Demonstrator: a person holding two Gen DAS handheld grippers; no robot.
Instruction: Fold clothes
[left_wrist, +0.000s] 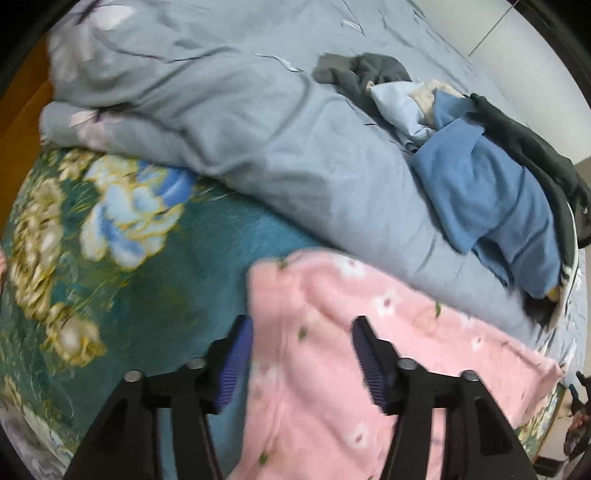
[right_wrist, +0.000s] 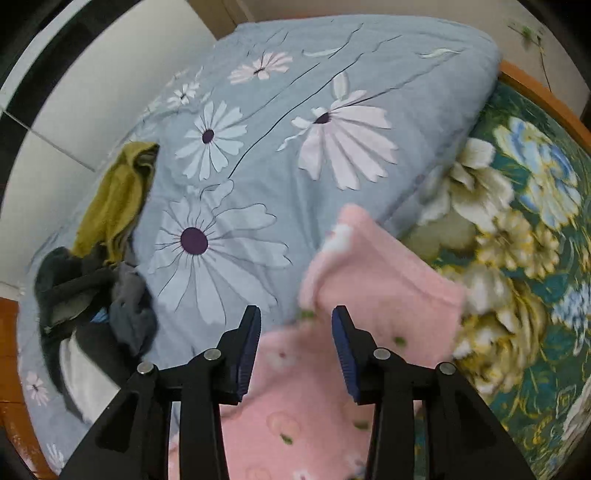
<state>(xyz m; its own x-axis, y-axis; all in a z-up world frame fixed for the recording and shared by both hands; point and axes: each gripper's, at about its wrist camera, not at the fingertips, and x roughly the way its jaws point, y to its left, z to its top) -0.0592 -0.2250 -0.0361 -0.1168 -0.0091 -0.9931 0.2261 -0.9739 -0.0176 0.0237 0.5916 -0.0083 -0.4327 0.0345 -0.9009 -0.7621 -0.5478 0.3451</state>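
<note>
A pink floral fleece garment lies on the bed, partly on the green flowered blanket and partly against the grey-blue duvet. My left gripper is open just above the garment, with its left edge between the fingers. In the right wrist view the pink garment has one end raised or folded over. My right gripper is open above it and holds nothing.
A heap of clothes lies on the duvet: a blue one, dark grey ones, a black one. In the right wrist view an olive cloth and dark clothes lie at the left. A wooden bed frame runs along the edge.
</note>
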